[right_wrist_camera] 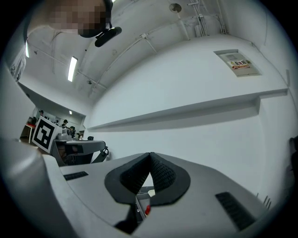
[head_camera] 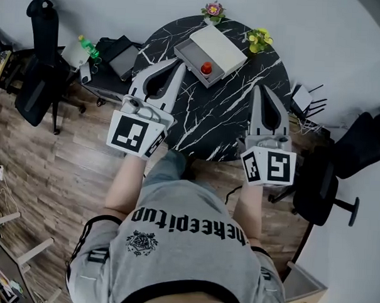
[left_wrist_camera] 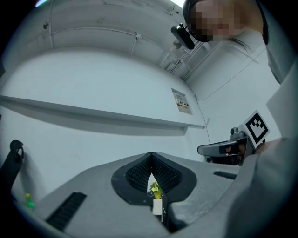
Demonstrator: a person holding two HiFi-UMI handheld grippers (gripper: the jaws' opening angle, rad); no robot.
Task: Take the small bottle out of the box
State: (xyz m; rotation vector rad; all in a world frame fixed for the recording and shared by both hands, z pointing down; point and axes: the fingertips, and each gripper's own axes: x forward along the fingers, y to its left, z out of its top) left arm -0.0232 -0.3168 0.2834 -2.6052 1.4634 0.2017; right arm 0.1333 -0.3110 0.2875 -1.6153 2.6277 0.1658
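Well, not much of the small bottle (head_camera: 207,68) was on show: from the head view just a red cap, sitting in the open white box (head_camera: 191,53) at the far side of the black marble table (head_camera: 216,117), its body hard to make out. In the right gripper view only a sliver of that red cap (right_wrist_camera: 147,210) peeked through the slit under the pads. The left gripper view caught a yellow flower pot (left_wrist_camera: 156,190) through its own slit and no bottle at all.

Both forearms were stretched forward. The left gripper (head_camera: 175,64) was held about level with its tongs pressed together, empty, tips near the box's near corner. The right gripper (head_camera: 260,89) was level too, its tongs likewise pressed together on nothing, well short of the box.
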